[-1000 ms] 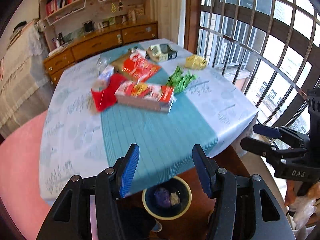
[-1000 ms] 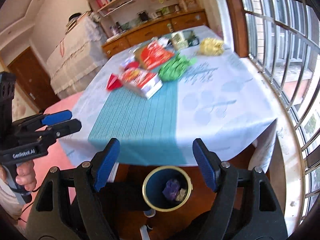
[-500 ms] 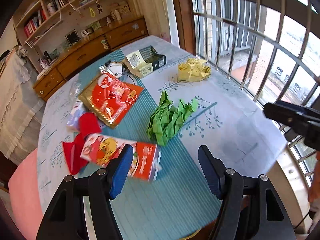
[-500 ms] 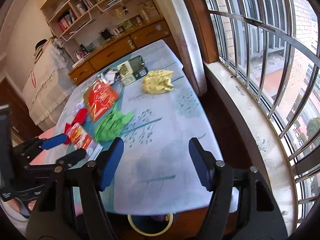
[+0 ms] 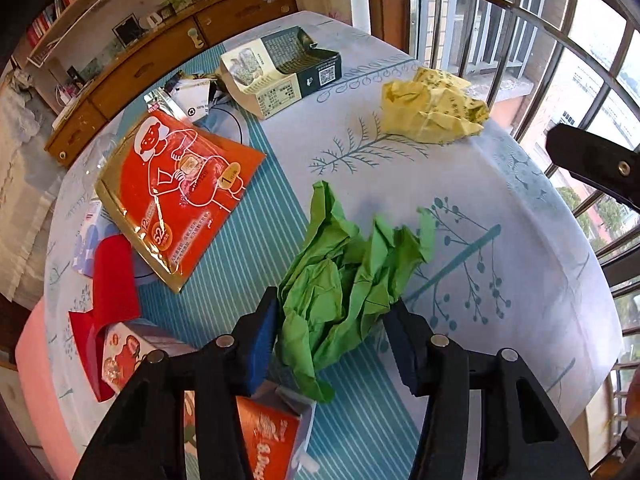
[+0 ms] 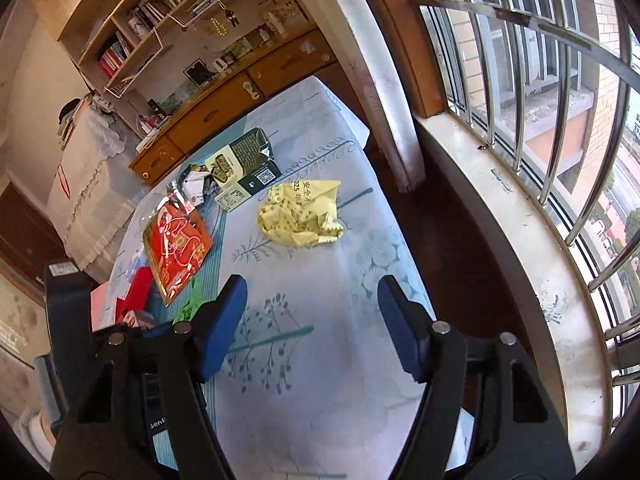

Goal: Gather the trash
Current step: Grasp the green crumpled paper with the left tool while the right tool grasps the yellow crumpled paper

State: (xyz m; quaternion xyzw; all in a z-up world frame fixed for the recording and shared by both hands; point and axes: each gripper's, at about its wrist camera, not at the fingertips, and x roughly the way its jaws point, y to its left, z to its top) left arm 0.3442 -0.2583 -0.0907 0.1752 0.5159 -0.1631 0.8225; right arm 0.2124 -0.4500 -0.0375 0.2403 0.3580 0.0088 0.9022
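Observation:
A crumpled green paper point(image 5: 344, 280) lies on the table point(image 5: 540, 280). My left gripper point(image 5: 334, 312) points down over it, and its jaws are closing with the paper between them. The blue pads point(image 5: 260, 340) are at the paper's edges, and the paper is not visibly squeezed. My right gripper point(image 6: 310, 300) hovers open over bare tablecloth point(image 6: 320, 400) with nothing between its fingers. A crumpled yellow paper point(image 6: 300, 216) lies a little ahead of it. That yellow paper point(image 5: 432, 108) also shows at the far right in the left wrist view.
A red-and-gold pouch point(image 5: 180, 192), an open dark carton point(image 5: 280, 76), a red paper point(image 5: 112, 280) and a red box point(image 5: 260, 440) lie on the table's left half. Window bars point(image 6: 560, 120) run along the right. A wooden sideboard point(image 6: 224, 108) stands behind.
Both grippers moved forward from above the floor bin to over the table. The left one came down onto the green paper and its jaws narrowed. The bin left both views.

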